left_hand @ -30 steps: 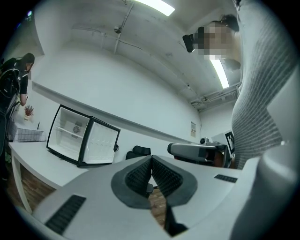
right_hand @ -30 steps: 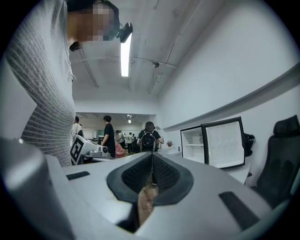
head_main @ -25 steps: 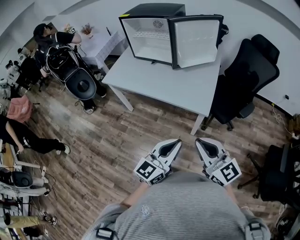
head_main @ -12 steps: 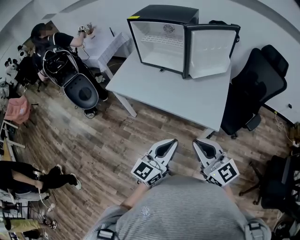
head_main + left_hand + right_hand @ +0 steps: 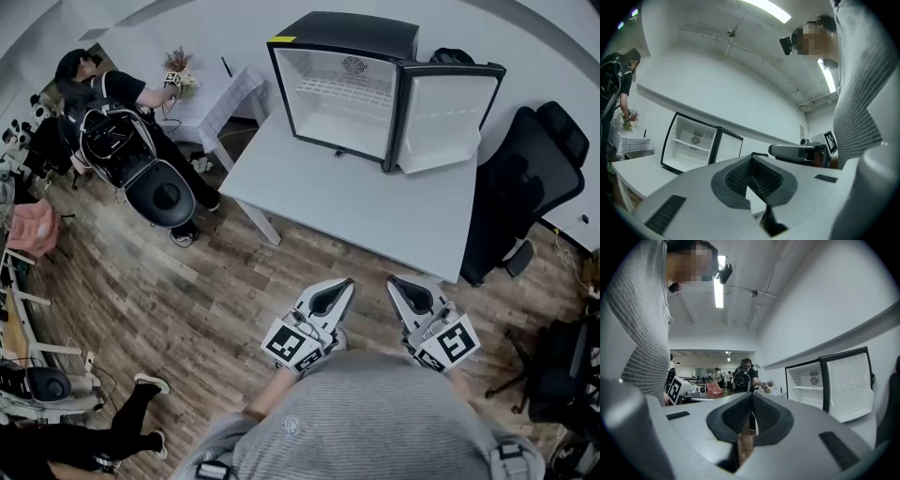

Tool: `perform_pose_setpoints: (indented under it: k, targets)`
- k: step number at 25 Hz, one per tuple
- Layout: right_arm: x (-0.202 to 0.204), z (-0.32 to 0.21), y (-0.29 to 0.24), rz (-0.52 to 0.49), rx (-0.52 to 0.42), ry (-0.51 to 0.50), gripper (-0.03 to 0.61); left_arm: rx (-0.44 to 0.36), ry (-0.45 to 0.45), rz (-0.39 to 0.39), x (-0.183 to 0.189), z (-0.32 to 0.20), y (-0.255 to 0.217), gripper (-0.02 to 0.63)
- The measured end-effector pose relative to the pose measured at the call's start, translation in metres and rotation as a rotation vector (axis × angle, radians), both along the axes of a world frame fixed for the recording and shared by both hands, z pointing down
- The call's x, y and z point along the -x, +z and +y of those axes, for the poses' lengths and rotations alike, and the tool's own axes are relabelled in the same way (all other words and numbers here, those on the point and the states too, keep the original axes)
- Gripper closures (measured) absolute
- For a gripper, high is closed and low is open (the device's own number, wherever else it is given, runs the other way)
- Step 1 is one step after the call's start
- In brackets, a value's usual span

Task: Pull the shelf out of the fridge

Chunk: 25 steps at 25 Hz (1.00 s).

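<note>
Table (image 5: 375,202) bears open fridge (image 5: 347,33); head view shows shelf (image 5: 342,90).

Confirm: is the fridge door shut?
No, the door of the fridge stands swung wide open, and the shelf shows inside.

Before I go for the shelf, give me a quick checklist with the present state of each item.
1. The door of the fridge stands open: ok.
2. The shelf sits inside, level: ok.
3. The left hand-held gripper ready to grasp: not ok, jaws together, empty.
4. The right hand-held gripper ready: not ok, jaws together, empty.
5. Shelf within reach: not ok, both are over the floor, short of the table.
</note>
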State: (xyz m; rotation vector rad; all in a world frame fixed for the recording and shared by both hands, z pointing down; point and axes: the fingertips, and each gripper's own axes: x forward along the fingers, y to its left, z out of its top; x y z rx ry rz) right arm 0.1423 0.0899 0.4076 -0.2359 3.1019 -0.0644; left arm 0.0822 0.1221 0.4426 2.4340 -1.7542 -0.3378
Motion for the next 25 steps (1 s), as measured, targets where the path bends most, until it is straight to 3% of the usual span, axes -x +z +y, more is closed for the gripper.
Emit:
perform_pose_setpoints:
  k: [9, 18, 25]
  targets:
    - [0.057, -0.01, -0.005, -0.012, 0.011, 0.022, 0.565, 0.002, 0.031, -0.008, 0.055, -0.014, 0.005, 0.603]
    - [0.069, -0.049, 0.006, 0.008, 0.044, 0.071, 0.565, 0.028, 0.06, 0.002, 0.072, -0.046, 0.015, 0.603]
    - [0.086, -0.101, 0.002, -0.003, 0.019, 0.09, 0.565, 0.03, 0.062, -0.01, 0.087, -0.089, 0.01, 0.602]
